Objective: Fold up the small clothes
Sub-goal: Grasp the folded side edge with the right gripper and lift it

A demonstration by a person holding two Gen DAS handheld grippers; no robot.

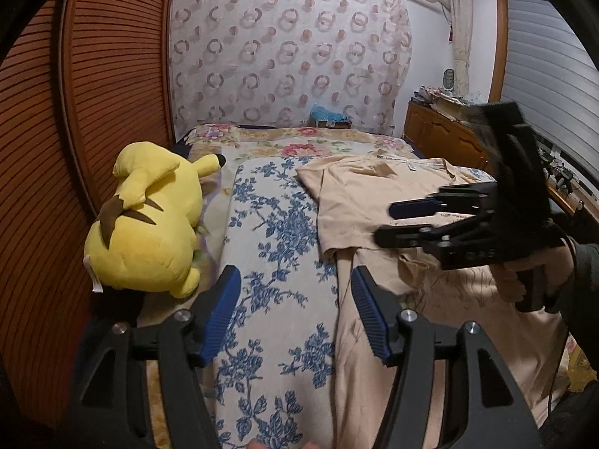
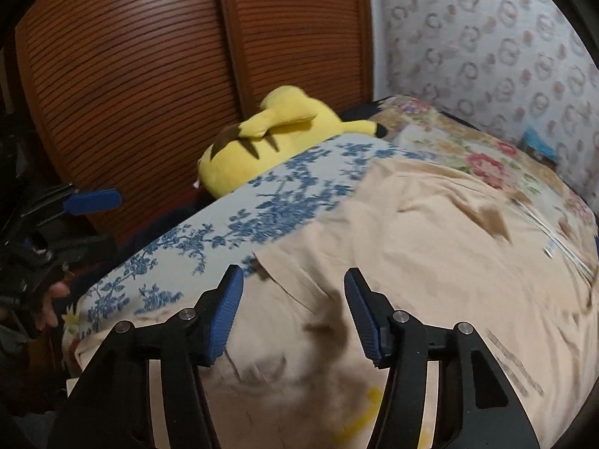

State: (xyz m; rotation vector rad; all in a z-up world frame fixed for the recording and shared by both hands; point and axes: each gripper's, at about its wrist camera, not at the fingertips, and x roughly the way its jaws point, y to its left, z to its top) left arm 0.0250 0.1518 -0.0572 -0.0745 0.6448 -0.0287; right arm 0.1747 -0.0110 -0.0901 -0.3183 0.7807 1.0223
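A beige T-shirt [image 1: 378, 202] lies spread on the bed, collar toward the far end; it fills the right wrist view [image 2: 430, 247]. My left gripper [image 1: 295, 280] is open and empty, hovering over the blue-flowered sheet [image 1: 277, 232] by the shirt's left edge. My right gripper [image 2: 294, 280] is open and empty just above the shirt's lower left part; it also shows at the right of the left wrist view [image 1: 385, 220], held over the shirt. The left gripper's fingertip [image 2: 93, 199] shows at the left edge of the right wrist view.
A yellow plush toy [image 1: 149, 224] lies on the bed's left side against a brown slatted wardrobe [image 1: 75, 112]. A wooden cabinet [image 1: 441, 131] with clutter stands on the right. A patterned curtain [image 1: 292, 52] hangs behind the bed.
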